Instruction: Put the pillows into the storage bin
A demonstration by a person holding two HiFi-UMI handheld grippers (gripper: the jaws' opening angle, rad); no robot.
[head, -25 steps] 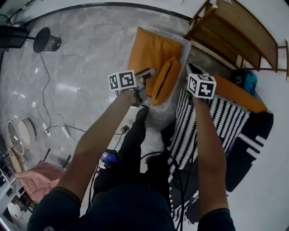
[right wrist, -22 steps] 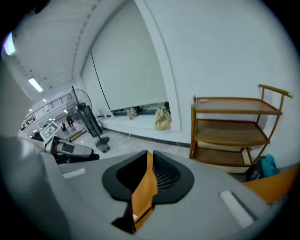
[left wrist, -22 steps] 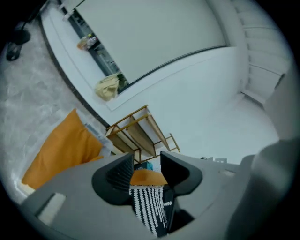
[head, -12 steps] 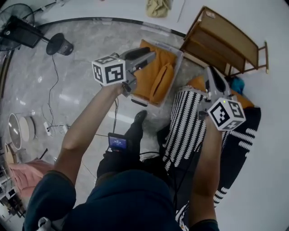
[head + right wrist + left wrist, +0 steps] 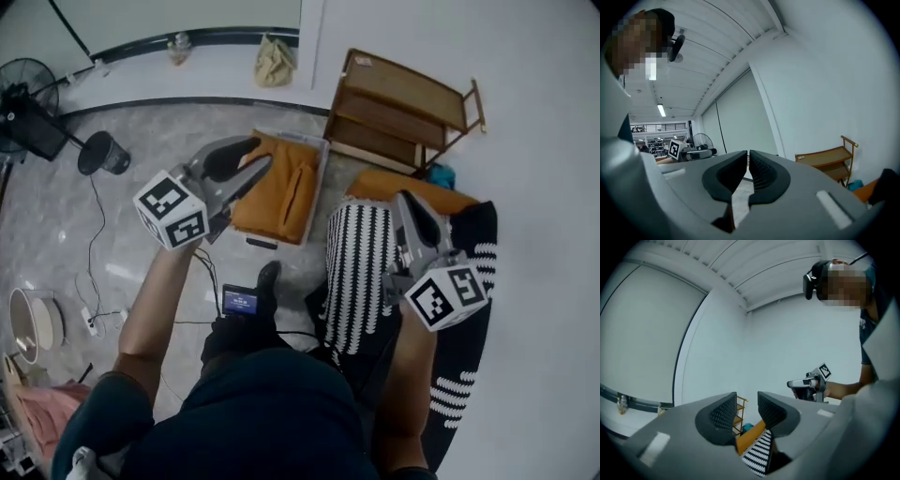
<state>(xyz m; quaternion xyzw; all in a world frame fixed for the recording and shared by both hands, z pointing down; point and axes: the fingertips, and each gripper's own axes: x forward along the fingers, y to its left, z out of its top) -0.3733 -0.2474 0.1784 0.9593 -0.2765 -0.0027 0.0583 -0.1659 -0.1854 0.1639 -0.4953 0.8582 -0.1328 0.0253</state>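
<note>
- Pillows first: two orange fabric pillows [image 5: 267, 192], as far as I can tell, sit packed inside the clear plastic storage bin [image 5: 322, 169] on the grey marble floor [image 5: 122, 244].
- A third orange pillow [image 5: 403, 190] lies outside the bin, at the far end of the black-and-white striped rug [image 5: 356, 272], just in front of the wooden shelf rack [image 5: 403, 103].
- The left gripper [image 5: 258, 155] hangs in the air over the bin's left side. Its jaws are partly apart with nothing between them, and they have just been closing.
- The right gripper [image 5: 410, 202] hangs above the rug, near the loose pillow. Its jaws are pressed together and hold nothing.
- I judge the job mostly done. What seems left is the pillow on the rug, and neither tool is on it yet.
</note>
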